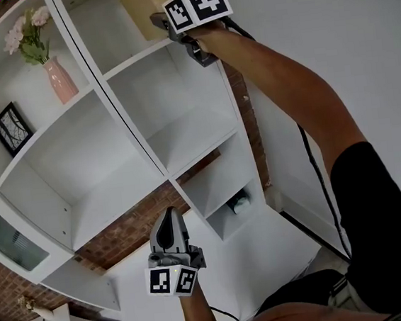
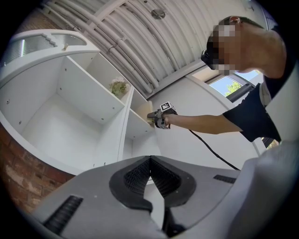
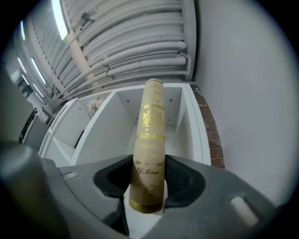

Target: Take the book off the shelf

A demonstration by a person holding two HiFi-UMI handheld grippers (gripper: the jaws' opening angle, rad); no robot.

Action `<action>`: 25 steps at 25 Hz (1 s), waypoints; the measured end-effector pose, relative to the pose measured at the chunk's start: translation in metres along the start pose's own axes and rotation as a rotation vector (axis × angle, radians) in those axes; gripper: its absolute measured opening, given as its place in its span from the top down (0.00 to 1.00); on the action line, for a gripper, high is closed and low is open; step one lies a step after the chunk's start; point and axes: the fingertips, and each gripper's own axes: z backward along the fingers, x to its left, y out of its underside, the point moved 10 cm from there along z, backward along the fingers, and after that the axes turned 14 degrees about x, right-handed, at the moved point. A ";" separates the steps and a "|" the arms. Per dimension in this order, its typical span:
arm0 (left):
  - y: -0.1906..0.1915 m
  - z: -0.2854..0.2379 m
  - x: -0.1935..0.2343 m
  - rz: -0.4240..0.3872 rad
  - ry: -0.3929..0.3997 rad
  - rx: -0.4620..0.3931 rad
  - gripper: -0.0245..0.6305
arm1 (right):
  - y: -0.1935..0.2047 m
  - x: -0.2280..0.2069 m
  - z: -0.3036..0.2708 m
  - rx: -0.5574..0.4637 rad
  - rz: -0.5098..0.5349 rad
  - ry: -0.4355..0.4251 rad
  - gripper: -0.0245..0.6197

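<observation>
Book (image 3: pixel 149 126) spine clamped by right gripper (image 3: pixel 148 177) at 12 o'clock on shelf (image 1: pixel 133 61); left gripper (image 2: pixel 150 168) at 6, jaws together, empty. Risk: low pinch, book may pivot and drop.

Left claw (image 2: pixel 150 162) filled the bottom of the frame, jaws together, ribbed pads touching. Behind it stood a white shelf unit (image 2: pixel 70 112) with open compartments, and flowers (image 2: pixel 119 87) sat in an upper one. Brick wall (image 2: pixel 18 170) showed lower left. Person's arm (image 2: pixel 205 123) reached to the shelf's right column, with the right claw (image 2: pixel 152 116) at a tan book (image 2: pixel 144 108); grip unreadable here. Black cable (image 2: pixel 210 150) hung below the arm. Pipes (image 2: pixel 135 42) ran overhead.
</observation>
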 end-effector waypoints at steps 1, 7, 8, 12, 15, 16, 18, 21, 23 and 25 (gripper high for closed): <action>-0.002 -0.001 -0.001 -0.004 -0.001 -0.003 0.96 | 0.000 -0.001 0.006 -0.021 -0.006 -0.008 0.67; -0.014 -0.002 -0.005 -0.015 -0.022 -0.019 0.96 | 0.004 -0.007 0.054 -0.138 -0.025 -0.090 0.67; -0.016 -0.002 -0.006 -0.015 -0.026 -0.021 0.96 | 0.008 -0.008 0.065 -0.159 -0.027 -0.110 0.67; -0.023 -0.004 -0.010 -0.022 -0.030 -0.029 0.96 | 0.032 -0.010 0.113 -0.238 -0.048 -0.199 0.67; -0.029 -0.007 -0.019 -0.033 -0.023 -0.040 0.96 | 0.054 -0.008 0.148 -0.282 -0.065 -0.269 0.67; -0.031 -0.008 -0.022 -0.036 -0.021 -0.045 0.96 | 0.064 -0.006 0.159 -0.291 -0.068 -0.290 0.67; -0.034 -0.010 -0.027 -0.039 -0.016 -0.056 0.96 | 0.085 0.001 0.180 -0.301 -0.073 -0.319 0.67; -0.036 -0.013 -0.034 -0.038 -0.010 -0.066 0.96 | 0.128 0.015 0.203 -0.306 -0.109 -0.376 0.67; -0.034 -0.013 -0.039 -0.036 -0.010 -0.068 0.96 | 0.162 0.025 0.214 -0.304 -0.154 -0.413 0.67; -0.032 -0.011 -0.043 -0.032 -0.014 -0.073 0.96 | 0.196 0.033 0.222 -0.294 -0.207 -0.449 0.67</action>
